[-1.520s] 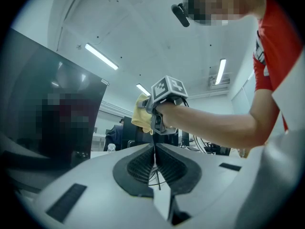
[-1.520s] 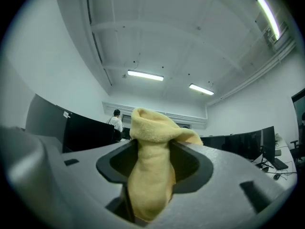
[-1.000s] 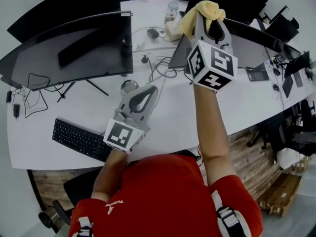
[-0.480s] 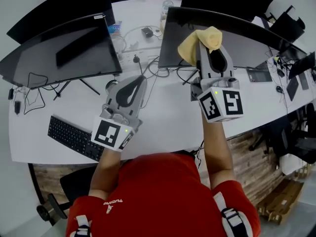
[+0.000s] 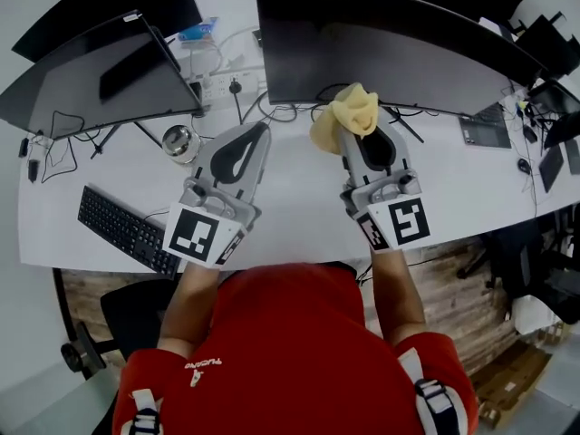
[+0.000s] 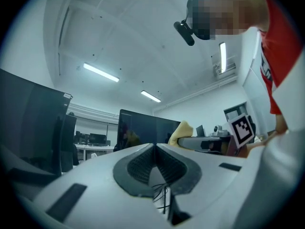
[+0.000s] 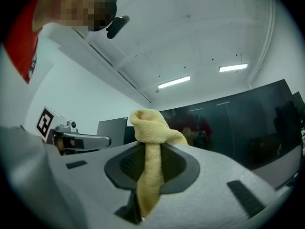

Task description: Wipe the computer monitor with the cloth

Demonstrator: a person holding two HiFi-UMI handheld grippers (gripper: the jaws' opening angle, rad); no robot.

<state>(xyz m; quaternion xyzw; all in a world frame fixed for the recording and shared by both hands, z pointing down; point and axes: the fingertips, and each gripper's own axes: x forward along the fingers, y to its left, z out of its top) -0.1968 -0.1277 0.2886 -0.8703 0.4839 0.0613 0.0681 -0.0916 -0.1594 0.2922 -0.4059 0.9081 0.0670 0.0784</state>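
Note:
A wide dark curved monitor [image 5: 390, 53] stands across the back of the white desk [image 5: 299, 198]. My right gripper [image 5: 360, 136] is just in front of its lower edge. Its jaws are closing tight on a yellow cloth [image 5: 347, 116], which bunches up above the tips. In the right gripper view the cloth [image 7: 150, 128] hangs pinched between the pads, with the monitor [image 7: 238, 128] behind it. My left gripper [image 5: 257, 134] is held beside it to the left, shut and empty. From the left gripper view I see the monitor [image 6: 143, 128] ahead and the cloth [image 6: 183, 130] to the right.
A second monitor [image 5: 91, 80] stands at the left, with a black keyboard [image 5: 122, 229] in front of it. A glass jar [image 5: 179, 140] sits near my left gripper. A power strip [image 5: 222, 84] and cables [image 5: 281, 114] lie between the monitors. Small devices lie at the desk's right end.
My right gripper has come down from high up to desk level in front of the monitor, with the cloth still in it. The left gripper shifted slightly left. The view now faces the right monitor.

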